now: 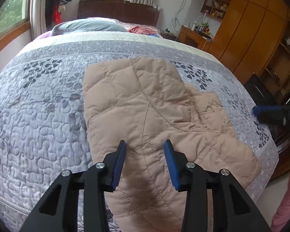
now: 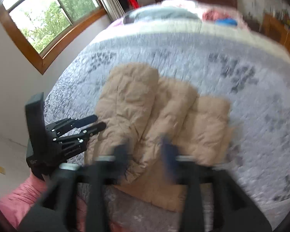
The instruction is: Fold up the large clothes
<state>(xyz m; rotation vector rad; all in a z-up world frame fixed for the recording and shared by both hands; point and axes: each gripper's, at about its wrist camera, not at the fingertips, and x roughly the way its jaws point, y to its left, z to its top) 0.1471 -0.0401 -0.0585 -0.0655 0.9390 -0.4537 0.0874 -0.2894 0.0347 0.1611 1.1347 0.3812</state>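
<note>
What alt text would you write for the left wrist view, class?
A beige quilted jacket lies partly folded on a grey patterned bedspread, with the left gripper open above its near edge, holding nothing. Window and wooden wardrobe stand behind.

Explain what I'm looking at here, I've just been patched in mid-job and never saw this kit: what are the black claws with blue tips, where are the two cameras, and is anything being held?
There is no robot arm: a person holds a two-finger gripper in each hand, with a fisheye camera on each looking along its fingers. The sharp picture is from the left gripper. Its blue pads stand apart above a tan quilted garment, partly folded on a grey patterned bedspread; nothing sits between them. The right gripper pokes in at that view's right edge. The blurred picture is from the right gripper, also with fingers apart and, as far as the blur shows, empty above the garment. The left gripper shows there from the side. Pink sleeves belong to the person.
</note>
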